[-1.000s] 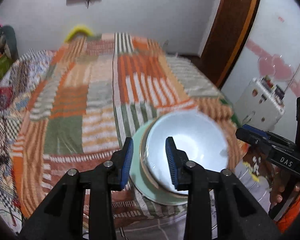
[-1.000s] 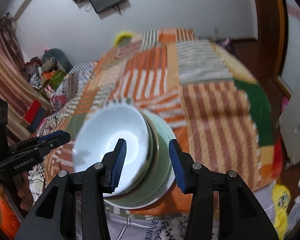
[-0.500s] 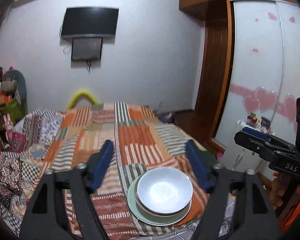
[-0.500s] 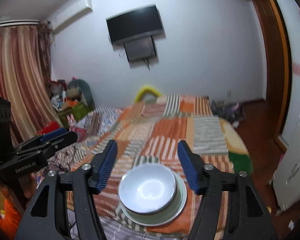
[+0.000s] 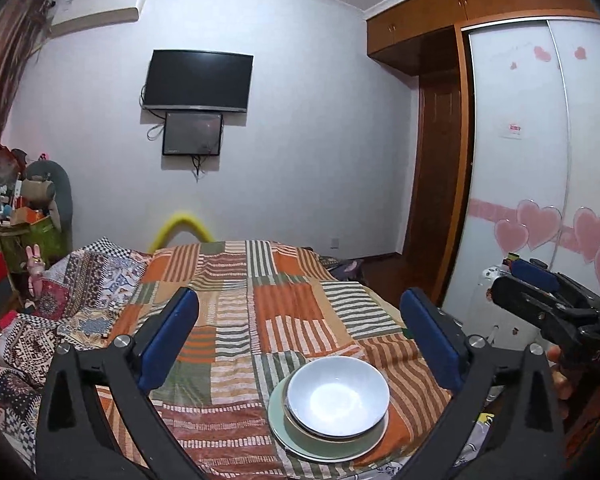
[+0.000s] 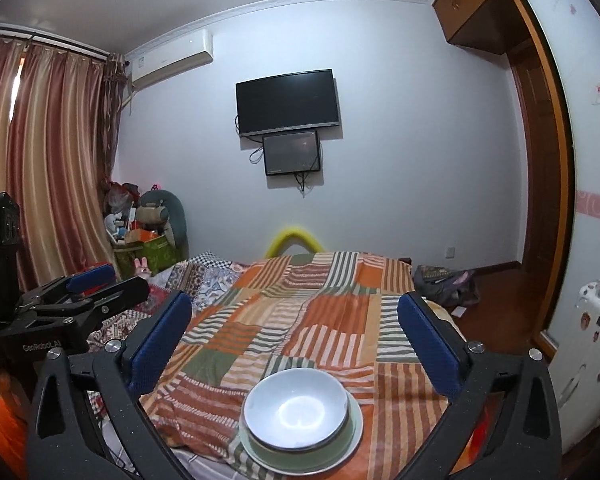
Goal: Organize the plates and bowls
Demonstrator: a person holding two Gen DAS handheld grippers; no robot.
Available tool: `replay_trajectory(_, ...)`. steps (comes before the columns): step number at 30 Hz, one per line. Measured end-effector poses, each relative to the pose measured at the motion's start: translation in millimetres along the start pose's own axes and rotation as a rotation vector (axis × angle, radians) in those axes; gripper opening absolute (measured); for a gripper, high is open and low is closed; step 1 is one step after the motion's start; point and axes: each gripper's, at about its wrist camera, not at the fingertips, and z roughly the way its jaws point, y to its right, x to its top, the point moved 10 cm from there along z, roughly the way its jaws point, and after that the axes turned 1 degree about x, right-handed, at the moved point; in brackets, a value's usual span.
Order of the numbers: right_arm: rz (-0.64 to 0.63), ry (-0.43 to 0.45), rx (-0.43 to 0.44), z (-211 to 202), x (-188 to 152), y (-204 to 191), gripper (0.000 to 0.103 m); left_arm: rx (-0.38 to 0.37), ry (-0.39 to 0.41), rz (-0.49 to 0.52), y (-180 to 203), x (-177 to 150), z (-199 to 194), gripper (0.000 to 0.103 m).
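Bowl (image 5: pixel 338 398) nested on plate (image 5: pixel 296 436), quilt (image 5: pixel 284 312) edge. Left gripper (image 5: pixel 300 340), right gripper (image 6: pixel 296 344): spread, empty. Stack looks finished; keep both clear, avoid nudging.

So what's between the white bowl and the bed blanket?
A pale green plate lies under the round white bowl, resting on the striped patchwork blanket. Another dish seems nested between them. Both wrist views show it.
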Motion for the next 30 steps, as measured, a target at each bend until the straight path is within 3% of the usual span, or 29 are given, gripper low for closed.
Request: replay_trajectory(30, 0.043, -0.031, 0.009, -2.1, -12.2, 1.3, 0.103, 0.008, 0.015, 0.050, 11.6, -7.5, -3.2, 0.103)
